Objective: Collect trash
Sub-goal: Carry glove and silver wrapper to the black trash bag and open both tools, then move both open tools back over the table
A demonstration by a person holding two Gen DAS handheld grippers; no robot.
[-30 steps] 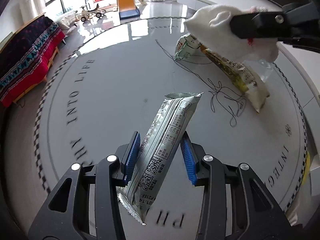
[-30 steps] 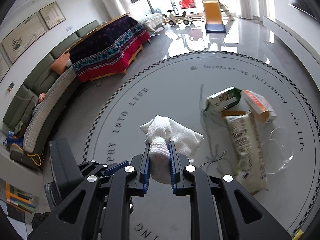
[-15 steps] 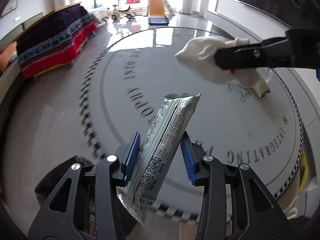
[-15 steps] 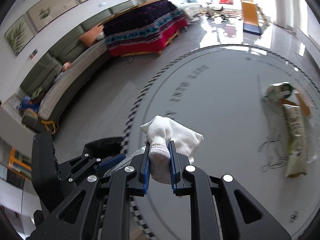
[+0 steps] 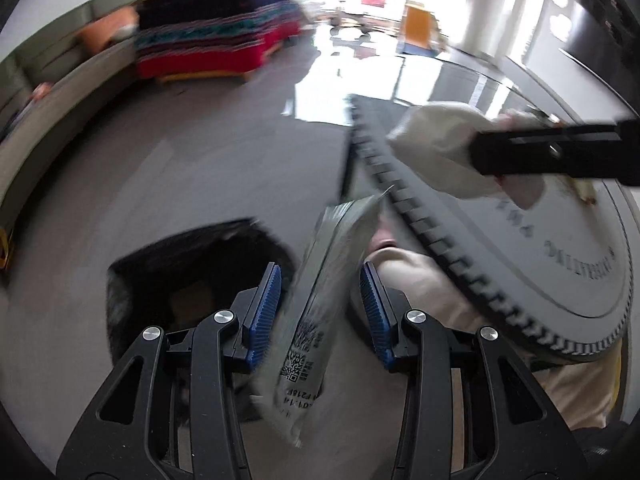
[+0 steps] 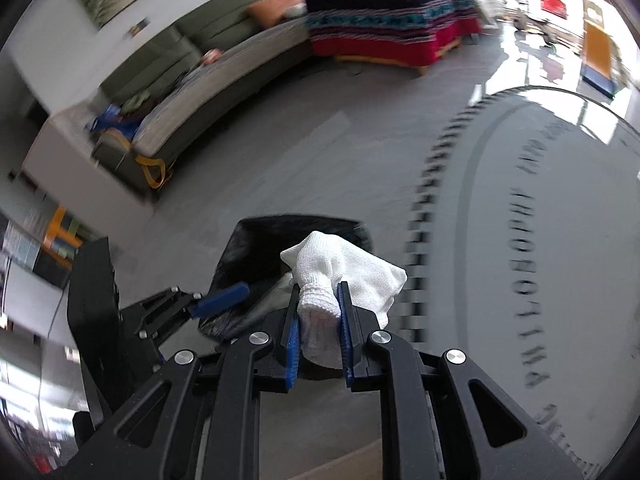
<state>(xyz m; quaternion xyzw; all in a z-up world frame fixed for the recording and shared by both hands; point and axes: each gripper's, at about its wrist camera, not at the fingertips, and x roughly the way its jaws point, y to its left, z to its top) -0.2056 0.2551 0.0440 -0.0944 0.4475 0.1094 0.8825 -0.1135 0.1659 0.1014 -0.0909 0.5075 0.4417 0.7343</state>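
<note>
My left gripper (image 5: 320, 292) has its jaws wide apart, and a long silver snack wrapper (image 5: 320, 304) hangs loose and blurred between them, above the floor. A black bin bag (image 5: 192, 272) lies open just to its left below. My right gripper (image 6: 318, 316) is shut on a white knitted glove (image 6: 340, 272), held above the same black bin bag (image 6: 260, 248) beside the table edge. The glove also shows in the left wrist view (image 5: 436, 152).
The round grey table (image 5: 520, 248) with its checkered rim and lettering is on the right; it also shows in the right wrist view (image 6: 540, 208). Grey floor, a green sofa (image 6: 208, 76) and a red-covered bench (image 6: 392, 24) lie beyond. A person's beige trouser leg (image 5: 440, 300) is beneath the table.
Both grippers swung left off the table to above the bin bag. The left jaws have opened wider and the wrapper now sits loose between them. The right gripper still holds the glove.
</note>
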